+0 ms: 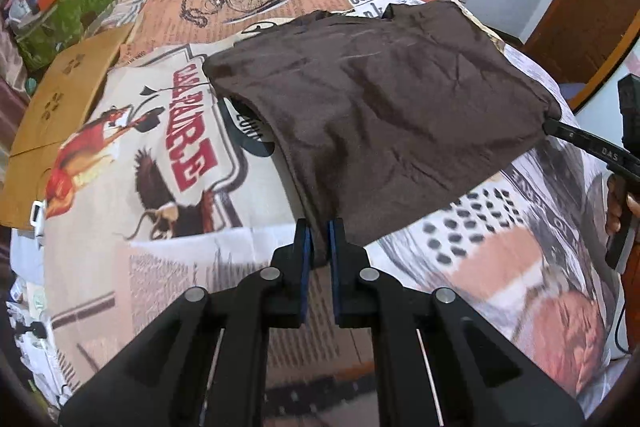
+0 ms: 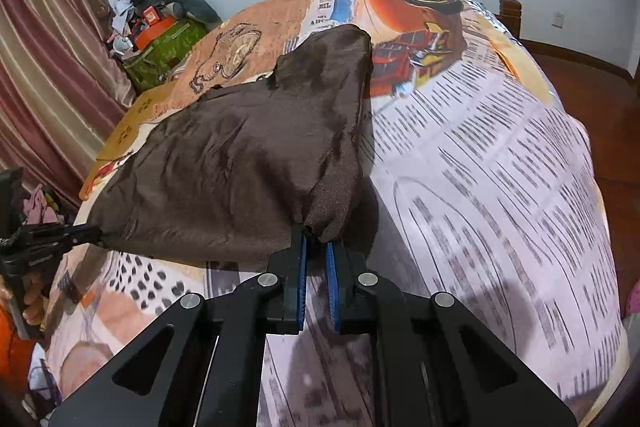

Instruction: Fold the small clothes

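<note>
Brown garment (image 1: 376, 115) hung lifted above the bed (image 1: 152, 267), near edge pinched by left tool (image 1: 319, 241) and right tool (image 2: 316, 247), both narrow on cloth. Fold seemed midway; laying down and further folds remained.

L gripper (image 1: 319, 241) & R gripper (image 2: 316, 251) both clamped on cloth (image 1: 376, 115), fingers pointing 12 o'clock, level w/ each other.
</note>
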### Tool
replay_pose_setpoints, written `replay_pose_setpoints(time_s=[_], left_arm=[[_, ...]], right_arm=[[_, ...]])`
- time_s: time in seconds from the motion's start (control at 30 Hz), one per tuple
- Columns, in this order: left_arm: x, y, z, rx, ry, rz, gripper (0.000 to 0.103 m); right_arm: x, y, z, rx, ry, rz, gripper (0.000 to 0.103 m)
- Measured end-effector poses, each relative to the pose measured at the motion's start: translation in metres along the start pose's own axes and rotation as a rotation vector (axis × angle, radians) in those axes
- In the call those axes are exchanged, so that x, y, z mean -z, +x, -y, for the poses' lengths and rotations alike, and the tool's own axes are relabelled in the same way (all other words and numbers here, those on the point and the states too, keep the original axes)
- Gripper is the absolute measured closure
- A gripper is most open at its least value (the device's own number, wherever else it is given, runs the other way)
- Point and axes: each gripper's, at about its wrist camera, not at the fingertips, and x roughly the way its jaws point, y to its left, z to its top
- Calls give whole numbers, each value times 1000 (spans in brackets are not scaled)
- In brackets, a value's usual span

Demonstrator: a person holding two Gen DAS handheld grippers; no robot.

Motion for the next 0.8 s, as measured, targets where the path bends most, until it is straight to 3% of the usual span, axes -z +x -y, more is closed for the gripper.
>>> replay_pose_setpoints(time_s=[0.07, 0.17, 0.23, 0.33, 0.4, 0.43, 0.63, 0.8], left_arm=[[1, -10, 0, -38, 9, 17, 93], [-6, -21, -7, -73, 1, 51, 82], [-15, -27, -15, -90, -17, 84, 64], [-31, -32, -25, -115, -28, 141, 44], [-48, -28, -35, -127, -32, 160, 41], [-56, -24, -40, -128, -36, 162, 40], [-109, 21, -68, -152, -48, 139, 24], [-138, 78, -83, -121, -55, 67, 23]], right_arm=[[1, -2, 3, 15, 7, -4, 95], [3, -6, 5, 47, 10, -15, 95], [3, -11, 5, 59, 10, -15, 94], [4, -17, 7, 67, 21, -3, 76], [6, -21, 5, 74, 13, 11, 62], [6, -22, 4, 77, 4, 16, 60], [8, -12, -5, 85, -28, 11, 57], [2, 4, -2, 106, -26, -2, 55]])
